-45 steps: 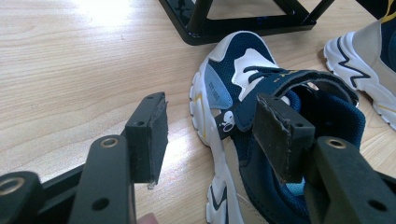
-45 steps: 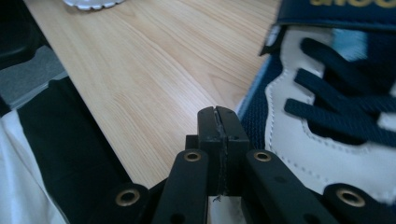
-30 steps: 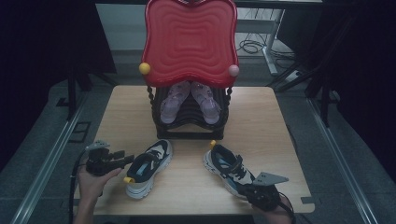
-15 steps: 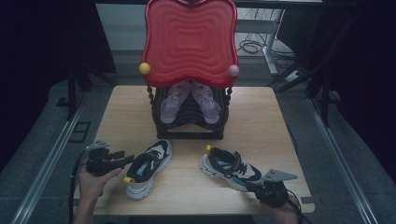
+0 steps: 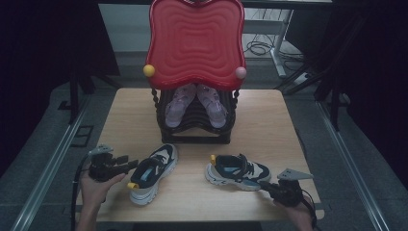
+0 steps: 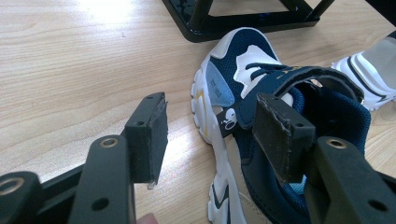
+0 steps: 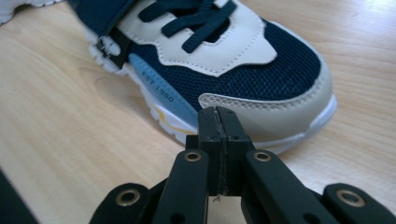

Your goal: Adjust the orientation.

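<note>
Navy-and-white mesh sneakers, one pair, on the light wooden table. Left sneaker: navy mesh upper, white sole, yellow heel tab, lying at the table's front left, toe angled toward the black metal shoe rack. Right sneaker: same pattern, beige toe cap, lying crosswise at front right, well apart from its mate.

Left gripper: jaws spread wide, one pad over the bare table, the other against the sneaker's strap and collar; not clamping. In the high view it sits at the sneaker's heel.

Right gripper: jaws clenched together, nothing between them, tips just at the right sneaker's toe; whether they touch is unclear.

Rack: holds small pink-and-white shoes beneath a red wavy plastic panel.
</note>
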